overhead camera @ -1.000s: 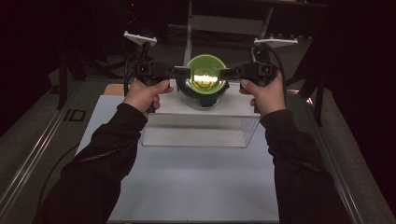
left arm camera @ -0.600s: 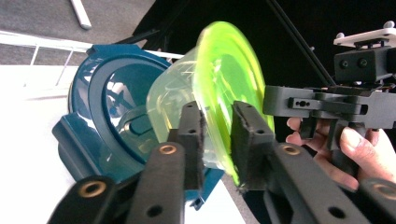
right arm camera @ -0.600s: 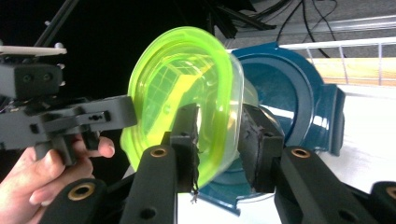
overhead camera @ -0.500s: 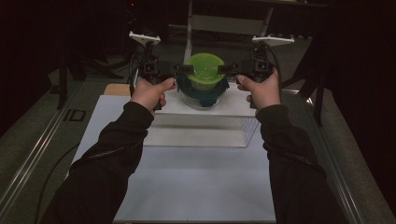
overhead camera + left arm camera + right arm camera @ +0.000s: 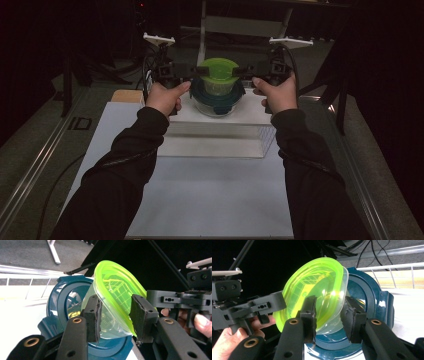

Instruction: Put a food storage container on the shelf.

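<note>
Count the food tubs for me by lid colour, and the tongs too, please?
Green-lidded tub: 1, resting on the blue one
Blue-lidded tub: 1
Tongs: 2, left tongs and right tongs, one at each side of the green-lidded tub
Total: 4

Left gripper (image 5: 192, 77) and right gripper (image 5: 246, 75) face inward, fingers apparently just opening.

Right hand-held gripper (image 5: 328, 315) jaws just opening, straddling green-lidded clear container (image 5: 317, 290) atop blue lid (image 5: 374, 297).
</note>
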Demonstrator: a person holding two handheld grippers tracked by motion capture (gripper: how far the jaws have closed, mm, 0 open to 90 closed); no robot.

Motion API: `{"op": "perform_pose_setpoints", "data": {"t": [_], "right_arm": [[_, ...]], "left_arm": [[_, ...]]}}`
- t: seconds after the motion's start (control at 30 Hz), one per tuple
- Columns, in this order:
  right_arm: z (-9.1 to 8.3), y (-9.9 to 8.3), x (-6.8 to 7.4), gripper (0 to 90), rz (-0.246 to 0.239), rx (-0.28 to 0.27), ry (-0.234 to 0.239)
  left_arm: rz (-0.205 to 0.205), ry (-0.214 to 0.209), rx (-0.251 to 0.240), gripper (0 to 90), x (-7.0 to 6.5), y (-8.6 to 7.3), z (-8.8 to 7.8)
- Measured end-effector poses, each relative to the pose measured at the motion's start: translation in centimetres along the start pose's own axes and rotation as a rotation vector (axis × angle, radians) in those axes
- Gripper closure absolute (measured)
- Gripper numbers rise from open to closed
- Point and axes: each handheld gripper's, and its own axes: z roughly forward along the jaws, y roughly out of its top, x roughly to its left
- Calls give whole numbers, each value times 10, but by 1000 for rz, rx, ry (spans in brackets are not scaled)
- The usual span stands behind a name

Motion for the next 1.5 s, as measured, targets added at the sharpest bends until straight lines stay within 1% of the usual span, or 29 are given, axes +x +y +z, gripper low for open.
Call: {"op": "perform_pose_setpoints", "data": {"t": [0.03, 0.07, 0.13, 0.2, 0.23, 0.27, 0.33, 0.4, 0.5, 0.57, 0.63, 0.7, 0.77, 0.8, 0.83, 0.87, 0.93, 0.97, 1.0, 1.03, 1.1, 1.13, 1.2, 1.23, 1.27, 1.37, 1.4, 1.43, 1.5], "right_arm": [[0, 0, 0, 607, -2, 1, 1], [0, 0, 1, 574, -10, -4, 5], [0, -1, 3, 541, -20, -9, 7], [0, -1, 3, 535, -20, -10, 10], [0, -2, 3, 526, -24, -11, 7], [-2, -2, 3, 505, -38, -15, 2], [-3, -4, 2, 500, -41, -16, 3], [-5, -7, 1, 495, -28, -21, 23], [-9, -11, 2, 476, -43, -23, 30], [-12, -14, 2, 466, -53, -20, 33], [-15, -17, 2, 466, -57, -22, 35], [-17, -22, -1, 488, -70, -24, 36], [-17, -27, -5, 529, -73, -16, 34], [-16, -29, -7, 554, -75, -10, 33], [-15, -32, -9, 597, -74, -1, 33], [-14, -34, -10, 611, -74, 7, 31], [-11, -39, -11, 727, -73, 13, 30], [-10, -42, -11, 766, -68, 14, 41], [-8, -44, -11, 796, -67, 16, 50], [-6, -47, -9, 855, -67, 24, 59], [-1, -50, -5, 893, -77, 30, 58], [2, -51, -3, 895, -85, 32, 58], [8, -53, 2, 896, -89, 33, 66], [11, -54, 4, 896, -90, 32, 67], [16, -55, 6, 896, -87, 34, 73], [28, -58, 11, 896, -87, 39, 78], [28, -58, 11, 896, -87, 39, 78], [36, -59, 15, 896, -85, 35, 80], [41, -59, 18, 895, -85, 32, 78]], "left_arm": [[0, -15, 9, 568, 0, 1, 2], [-2, -18, 11, 529, 0, 0, 3], [-4, -22, 9, 497, 0, 0, 3], [-6, -25, 7, 473, 0, -1, 3], [-2, -31, -10, 473, -1, -2, 0], [4, -37, -16, 471, -1, -2, -2], [9, -42, -31, 445, -1, -2, -6], [4, -51, -44, 432, -1, -3, -9], [10, -61, -61, 402, -1, -5, -15], [9, -60, -67, 385, 1, -6, -18], [16, -50, -79, 382, 3, -9, -22], [49, -70, -84, 348, 5, -14, -26], [103, -72, -107, 327, 4, -22, -31], [143, -75, -120, 306, 3, -28, -34], [160, -75, -131, 264, 2, -32, -36], [186, -76, -152, 254, 2, -39, -39], [224, -67, -175, 213, 1, -51, -41], [233, -65, -182, 189, 1, -55, -42], [233, -65, -182, 174, 1, -55, -42], [264, -62, -200, 148, 2, -68, -44], [278, -61, -224, 141, 4, -79, -46], [291, -47, -233, 134, 4, -86, -48], [295, -38, -258, 105, 5, -96, -49], [300, -28, -260, 92, 6, -101, -49], [303, -17, -272, 83, 7, -107, -49], [302, -8, -283, 72, 10, -121, -48], [302, -8, -283, 72, 10, -121, -48], [312, 0, -279, 72, 11, -128, -46], [328, 10, -273, 72, 11, -134, -44]]}}
